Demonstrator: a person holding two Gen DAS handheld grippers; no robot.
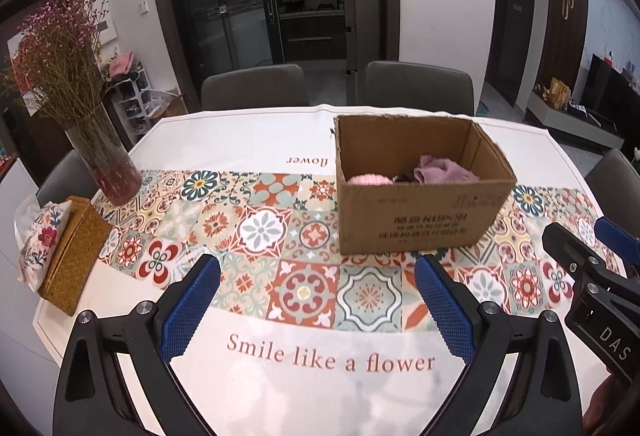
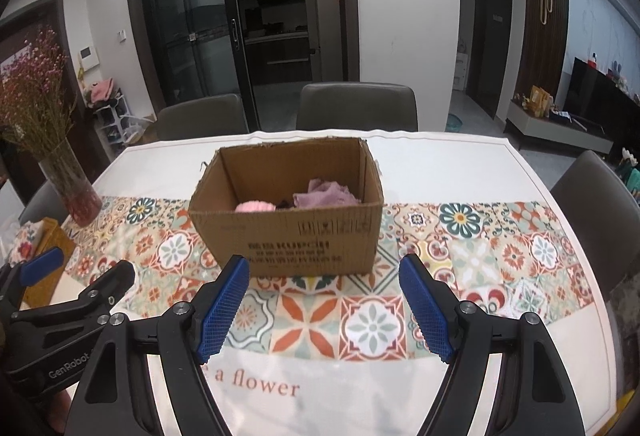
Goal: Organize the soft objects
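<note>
Nearest the cameras, above the tablecloth (image 1: 280,388) lettered "Smile like a flower", the left gripper (image 1: 318,276) and the right gripper (image 2: 324,276) both hang with blue pads spread wide and nothing between them. Just beyond, on the tiled band of the cloth, sits the cardboard box (image 2: 296,240), open at the top. Inside lie a pink fuzzy item (image 2: 255,206), a lilac cloth (image 2: 325,193) and something dark between them. Farther left stand a woven tissue box (image 1: 74,256) and a glass vase (image 1: 106,161) of dried flowers; grey chairs (image 2: 356,103) line the far edge.
</note>
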